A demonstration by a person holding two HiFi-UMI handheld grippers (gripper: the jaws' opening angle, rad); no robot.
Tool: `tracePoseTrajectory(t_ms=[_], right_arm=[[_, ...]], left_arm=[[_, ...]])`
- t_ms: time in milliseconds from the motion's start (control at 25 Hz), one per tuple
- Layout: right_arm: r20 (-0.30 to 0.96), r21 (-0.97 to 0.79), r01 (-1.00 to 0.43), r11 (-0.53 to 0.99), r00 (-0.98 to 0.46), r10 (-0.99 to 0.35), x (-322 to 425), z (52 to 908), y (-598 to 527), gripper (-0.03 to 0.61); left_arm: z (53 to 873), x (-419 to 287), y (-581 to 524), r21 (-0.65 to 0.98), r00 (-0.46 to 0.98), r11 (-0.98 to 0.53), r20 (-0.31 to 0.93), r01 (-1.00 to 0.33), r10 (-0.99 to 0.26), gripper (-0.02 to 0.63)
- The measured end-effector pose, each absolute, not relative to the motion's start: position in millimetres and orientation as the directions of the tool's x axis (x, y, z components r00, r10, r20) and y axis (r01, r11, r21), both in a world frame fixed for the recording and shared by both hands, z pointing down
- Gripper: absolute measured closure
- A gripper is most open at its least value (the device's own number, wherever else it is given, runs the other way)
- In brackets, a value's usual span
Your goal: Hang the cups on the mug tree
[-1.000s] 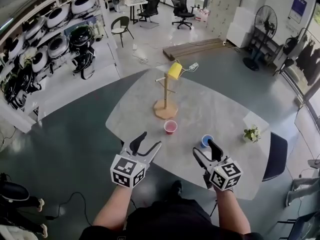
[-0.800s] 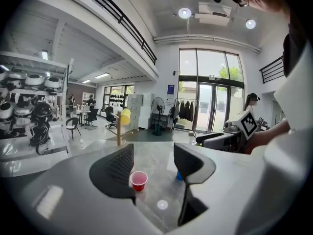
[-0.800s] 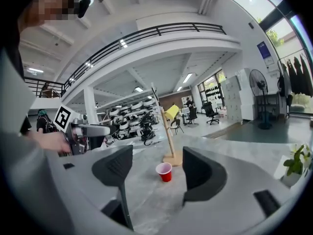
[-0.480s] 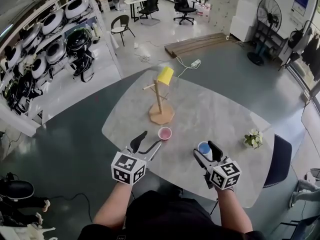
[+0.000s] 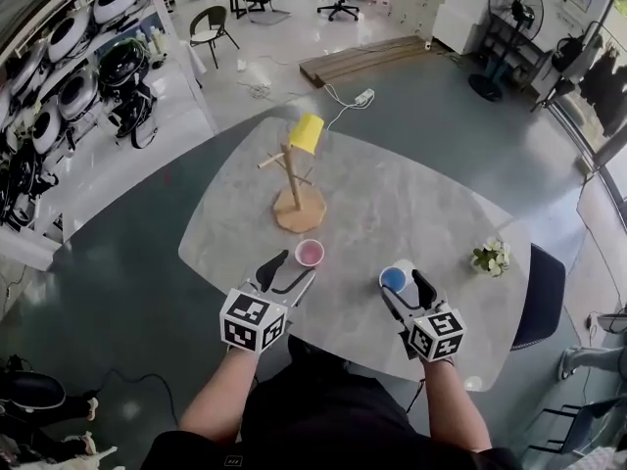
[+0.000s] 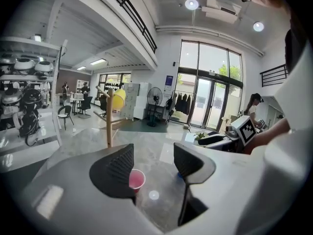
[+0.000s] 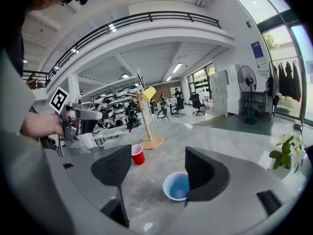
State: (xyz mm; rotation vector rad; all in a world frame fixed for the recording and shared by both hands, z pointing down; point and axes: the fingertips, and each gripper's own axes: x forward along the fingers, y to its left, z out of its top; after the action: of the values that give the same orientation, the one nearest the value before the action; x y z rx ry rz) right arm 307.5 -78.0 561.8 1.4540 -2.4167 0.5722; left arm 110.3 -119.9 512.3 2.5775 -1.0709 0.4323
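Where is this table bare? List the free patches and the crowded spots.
The widest bare stretch of the table lies between the mug tree and the potted plant. A smaller strip runs left of the mug tree's base. The near edge is crowded: red cup, blue cup, left gripper and right gripper.

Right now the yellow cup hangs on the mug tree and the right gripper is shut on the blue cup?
No. The yellow cup hangs on the mug tree, but the right gripper is open, off the blue cup: see the right gripper view.
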Motion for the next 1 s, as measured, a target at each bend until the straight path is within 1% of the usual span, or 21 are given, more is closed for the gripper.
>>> tracePoseTrajectory(t_ms=[160, 320, 440, 600, 760, 1000], right_arm=[[0.422, -0.21, -0.9, 0.382, -0.436, -0.795, 317, 585, -80, 0.264], [0.429, -0.187, -0.927, 0.327, -0.376, -0.821, 331, 610, -81, 0.227], [0.435, -0.222, -0.921, 0.321, -0.389, -0.812, 331, 629, -78, 0.215], [0.456, -0.201, -0.93, 0.307, -0.366, -0.811, 332, 651, -79, 0.209], [0.46, -0.217, -0.923, 0.318, -0.384, -0.8, 331, 674, -88, 0.207], [0.543, -0.161, -0.927, 0.339, -0.37, -0.754, 317, 698, -89, 0.209]], left_arm=[[532, 120, -124, 0.189, 0.692, -0.689, 0.419, -0.7, -0.588, 0.351], [553, 127, -124, 0.193, 0.693, -0.699, 0.46, -0.688, -0.555, 0.354], [562, 128, -123, 0.194, 0.685, -0.696, 0.485, -0.691, -0.545, 0.359], [572, 129, -116, 0.196, 0.675, -0.697, 0.522, -0.69, -0.521, 0.364], [583, 124, -111, 0.184, 0.647, -0.683, 0.558, -0.707, -0.52, 0.366], [577, 107, -115, 0.173, 0.61, -0.65, 0.58, -0.74, -0.54, 0.374]])
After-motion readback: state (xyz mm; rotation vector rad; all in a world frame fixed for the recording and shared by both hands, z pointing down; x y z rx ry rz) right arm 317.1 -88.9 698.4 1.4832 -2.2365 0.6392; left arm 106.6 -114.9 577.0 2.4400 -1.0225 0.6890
